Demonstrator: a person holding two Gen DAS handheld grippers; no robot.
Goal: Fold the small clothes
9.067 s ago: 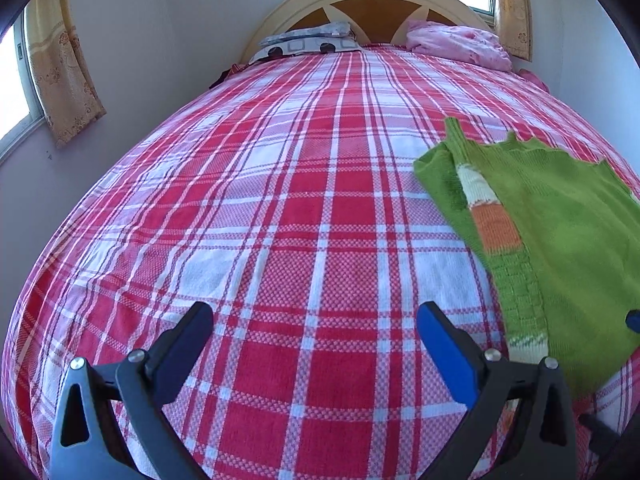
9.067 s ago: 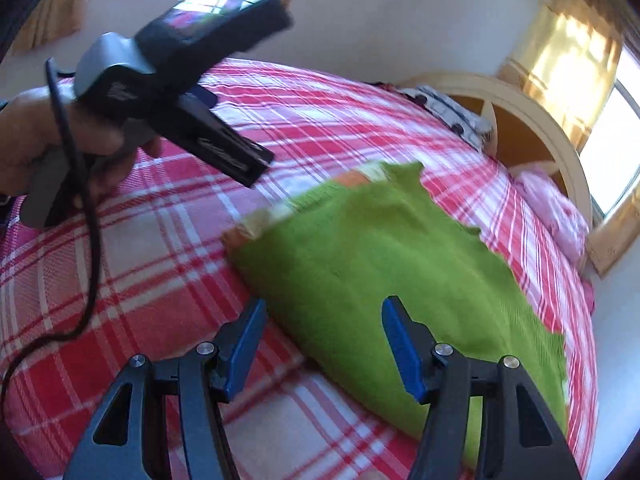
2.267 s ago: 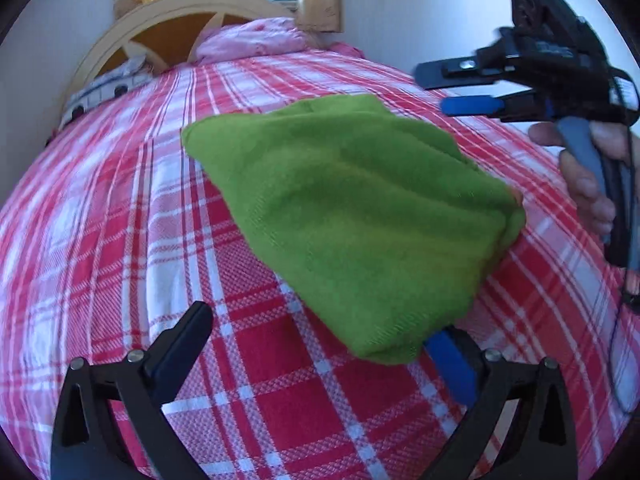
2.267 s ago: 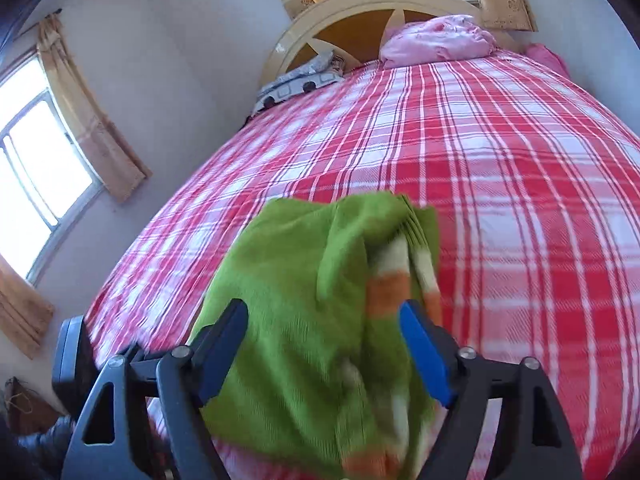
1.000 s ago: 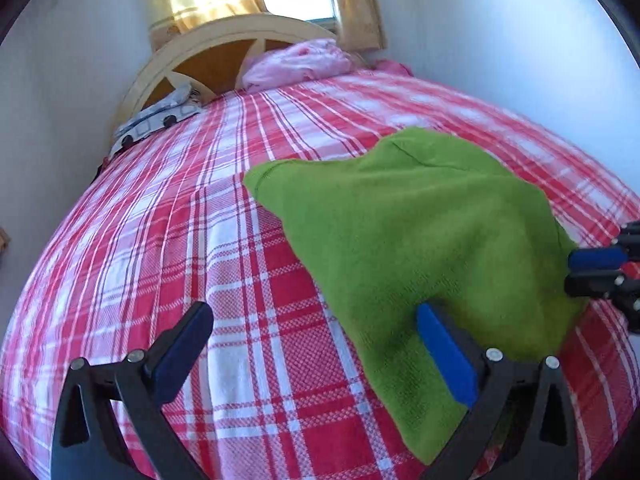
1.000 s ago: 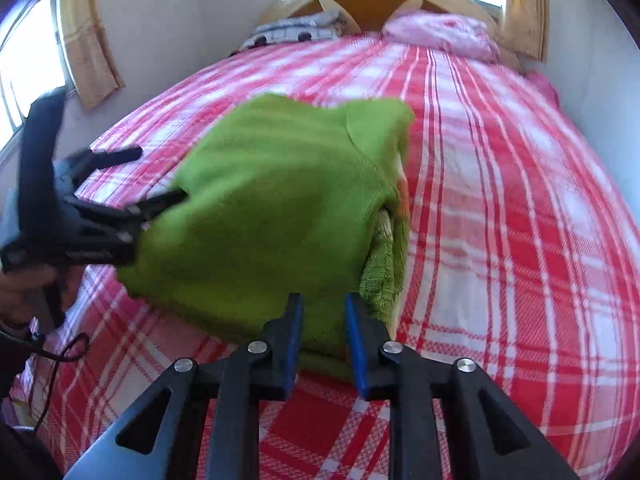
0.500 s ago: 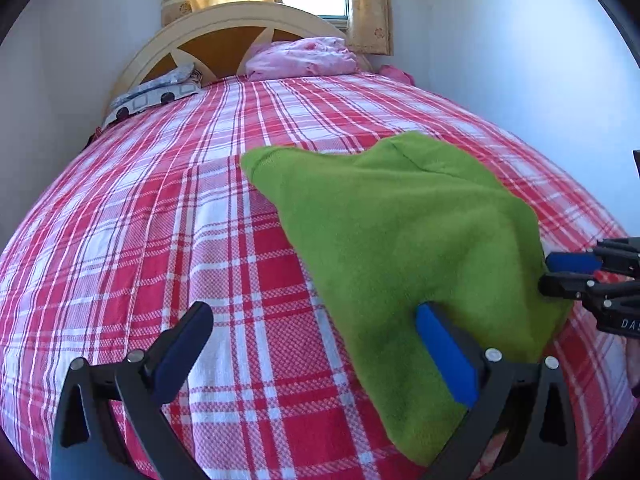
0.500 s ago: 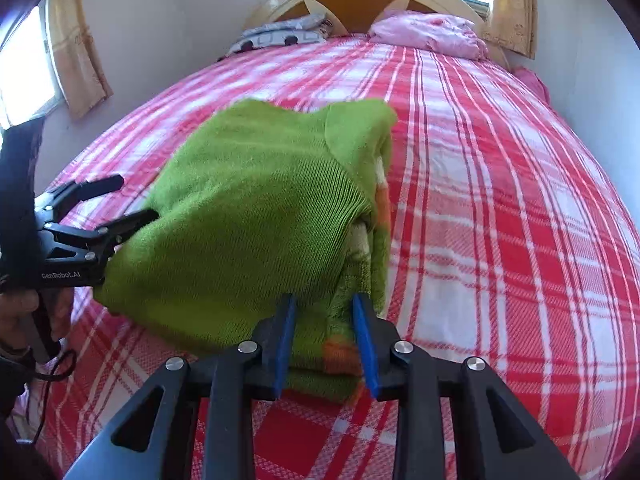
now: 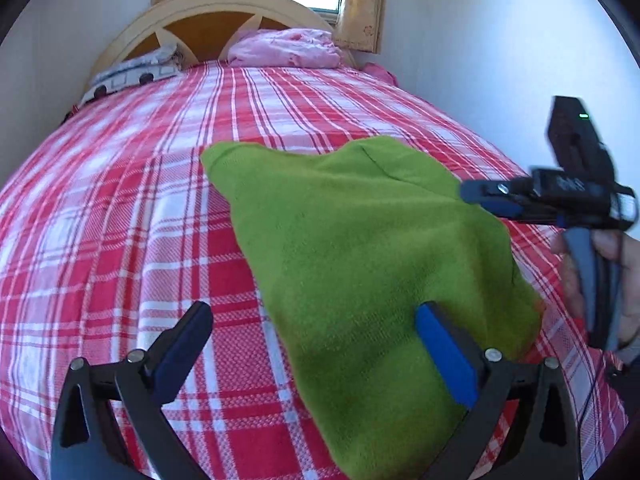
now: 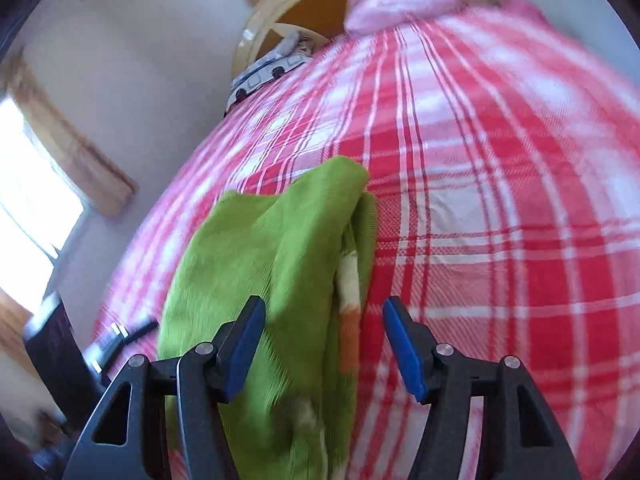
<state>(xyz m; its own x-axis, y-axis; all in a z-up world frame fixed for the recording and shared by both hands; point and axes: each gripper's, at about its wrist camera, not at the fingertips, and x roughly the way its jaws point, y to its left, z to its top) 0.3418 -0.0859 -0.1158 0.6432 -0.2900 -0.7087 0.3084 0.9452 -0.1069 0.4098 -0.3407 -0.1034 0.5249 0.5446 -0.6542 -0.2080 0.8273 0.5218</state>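
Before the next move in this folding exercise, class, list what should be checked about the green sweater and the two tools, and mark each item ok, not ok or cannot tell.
1. Green knit sweater lies folded on the red plaid bedspread: ok.
2. Left tool is open, gripping nothing: ok.
3. Right tool is open, with the sweater's edge below its gap: ok.
4. Striped orange and cream band is tucked inside the fold: not ok, it shows at the edge.
5. Fold edges line up evenly: cannot tell, the right wrist view is blurred.
6. Pink bundle by the headboard lies apart from the sweater: ok.
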